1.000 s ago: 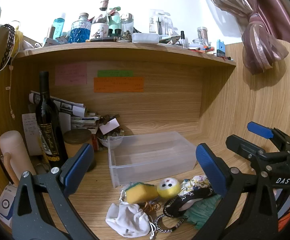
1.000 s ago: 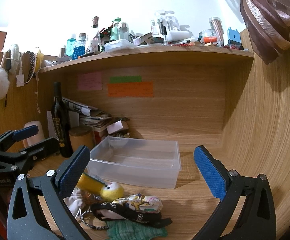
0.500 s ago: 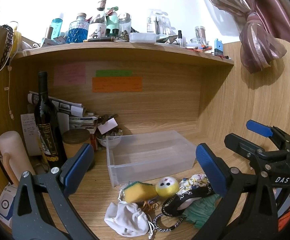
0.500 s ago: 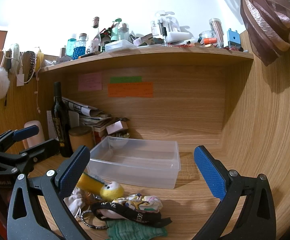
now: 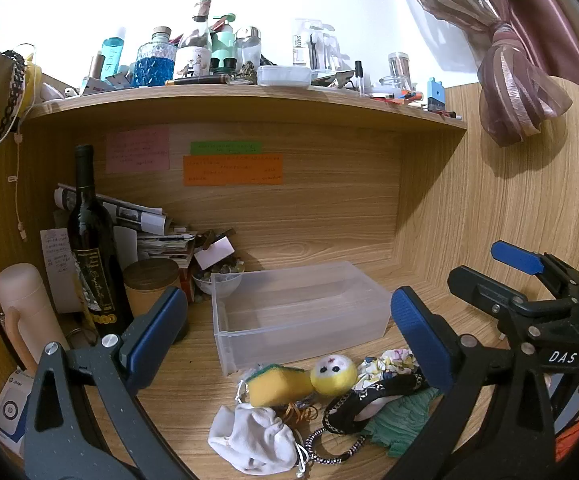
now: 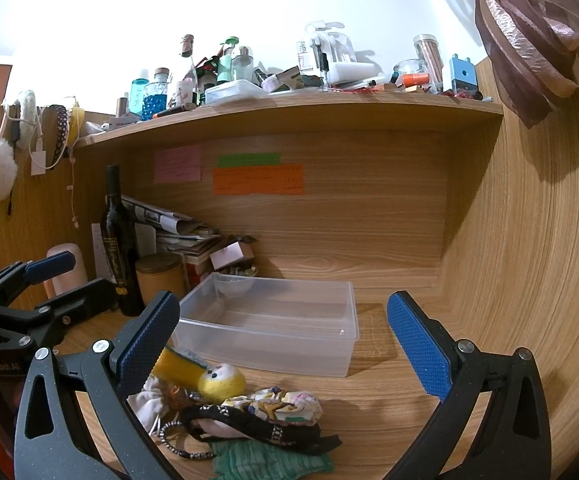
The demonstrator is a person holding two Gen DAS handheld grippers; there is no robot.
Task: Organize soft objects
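Note:
A clear plastic bin [image 5: 301, 312] stands empty on the wooden desk; it also shows in the right wrist view [image 6: 273, 320]. In front of it lies a pile of soft things: a yellow sponge [image 5: 275, 384], a yellow ball with a face [image 5: 333, 372], a white cloth [image 5: 253, 440], a patterned cloth [image 6: 277, 404], a black band [image 6: 257, 424] and a green cloth [image 6: 265, 464]. My left gripper [image 5: 289, 340] is open and empty above the pile. My right gripper [image 6: 285, 344] is open and empty, to the right of the left one.
A dark wine bottle [image 5: 91, 248], a wooden-lidded jar [image 5: 151, 288], a pink bottle [image 5: 25, 316], stacked papers and a small bowl [image 5: 219, 280] crowd the back left. A cluttered shelf [image 5: 249, 96] hangs overhead. A wooden wall [image 6: 529, 260] closes the right side.
Both views shifted only slightly. Both grippers stay open and empty, and the pile and the bin have not moved.

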